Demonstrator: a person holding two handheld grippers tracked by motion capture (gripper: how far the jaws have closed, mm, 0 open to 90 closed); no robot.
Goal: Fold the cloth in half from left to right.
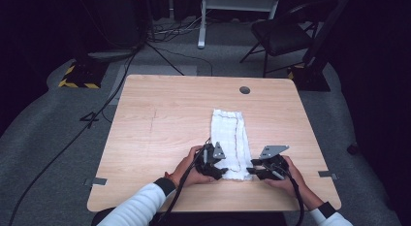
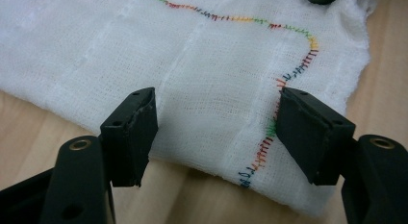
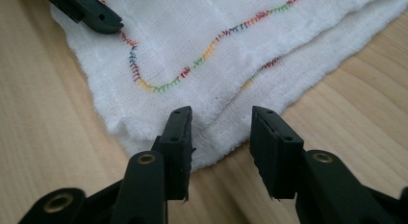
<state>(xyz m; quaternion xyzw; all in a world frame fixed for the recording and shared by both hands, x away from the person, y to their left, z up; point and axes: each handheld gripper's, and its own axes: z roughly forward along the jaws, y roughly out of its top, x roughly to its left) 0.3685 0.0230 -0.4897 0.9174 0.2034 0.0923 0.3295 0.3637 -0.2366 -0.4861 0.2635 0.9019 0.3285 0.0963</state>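
On the light wooden table (image 1: 160,119) lies a folded white gauze cloth with coloured stitching (image 1: 230,134), near my edge. My left gripper (image 2: 216,132) stands spread over its near edge, and my right gripper (image 3: 221,137) is parted around its corner, pinching nothing.

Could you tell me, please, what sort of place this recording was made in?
Probably a lab or studio set up for recording, not a home. A lone wooden table stands on grey carpet, cables trail across the floor, and dark curtains close off the sides. A folding chair stands behind.
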